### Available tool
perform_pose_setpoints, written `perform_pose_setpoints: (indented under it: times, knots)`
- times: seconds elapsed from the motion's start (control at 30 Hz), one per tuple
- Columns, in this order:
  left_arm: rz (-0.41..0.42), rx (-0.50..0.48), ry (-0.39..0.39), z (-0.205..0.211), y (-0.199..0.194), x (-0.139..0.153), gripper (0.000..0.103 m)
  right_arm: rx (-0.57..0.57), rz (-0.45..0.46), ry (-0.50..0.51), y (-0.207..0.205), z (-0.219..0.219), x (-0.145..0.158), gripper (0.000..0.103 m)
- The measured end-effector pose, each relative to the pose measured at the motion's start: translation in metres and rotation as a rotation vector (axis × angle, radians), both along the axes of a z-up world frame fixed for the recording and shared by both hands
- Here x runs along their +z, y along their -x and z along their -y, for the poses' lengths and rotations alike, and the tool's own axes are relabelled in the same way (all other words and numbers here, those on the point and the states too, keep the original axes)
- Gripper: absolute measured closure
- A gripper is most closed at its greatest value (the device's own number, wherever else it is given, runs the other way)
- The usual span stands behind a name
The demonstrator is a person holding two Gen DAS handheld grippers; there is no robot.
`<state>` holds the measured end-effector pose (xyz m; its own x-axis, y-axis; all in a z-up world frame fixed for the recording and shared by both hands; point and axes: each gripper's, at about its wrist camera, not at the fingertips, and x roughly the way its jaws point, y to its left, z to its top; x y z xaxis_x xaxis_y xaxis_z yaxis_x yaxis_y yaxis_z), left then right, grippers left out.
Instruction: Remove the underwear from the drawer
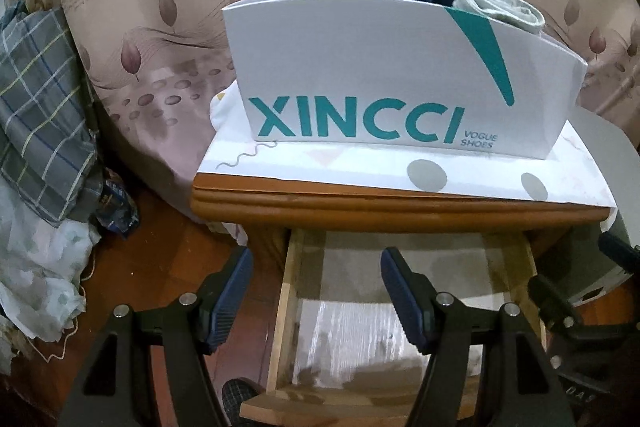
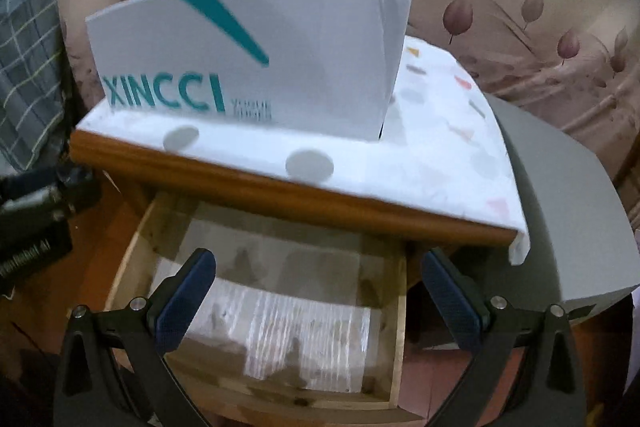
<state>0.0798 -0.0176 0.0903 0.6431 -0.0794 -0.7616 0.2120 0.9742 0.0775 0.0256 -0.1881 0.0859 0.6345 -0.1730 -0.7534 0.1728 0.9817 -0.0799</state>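
Left hand-held gripper [image 1: 316,301] half-open, right hand-held gripper [image 2: 320,301] wide, empty.

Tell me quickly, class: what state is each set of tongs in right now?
Left tongs: open, holding nothing, above the open drawer.
Right tongs: open wide, holding nothing, above the same drawer.

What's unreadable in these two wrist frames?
- Inside of the shoe box: both views, hidden by its front wall; only rolled garments poke above the rim.
- Back of the drawer: both views, hidden under the tabletop.
- Small print beside XINCCI: right wrist view, motion blur.
- Drawer front: left wrist view, cut off by the bottom edge.
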Motion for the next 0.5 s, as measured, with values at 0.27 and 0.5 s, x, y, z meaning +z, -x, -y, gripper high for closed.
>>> perform_pose_setpoints:
  times: [0.27, 0.5]
  knots:
    - [-0.013, 0.003, -0.052, 0.007, 0.001, -0.014, 0.035, 0.003, -0.038, 0.009, -0.002, 0.001, -0.011, 0.002]
    - [-0.030, -0.007, -0.075, 0.012, 0.002, -0.024, 0.035, 0.008, -0.069, -0.016, -0.001, 0.002, -0.020, 0.002]
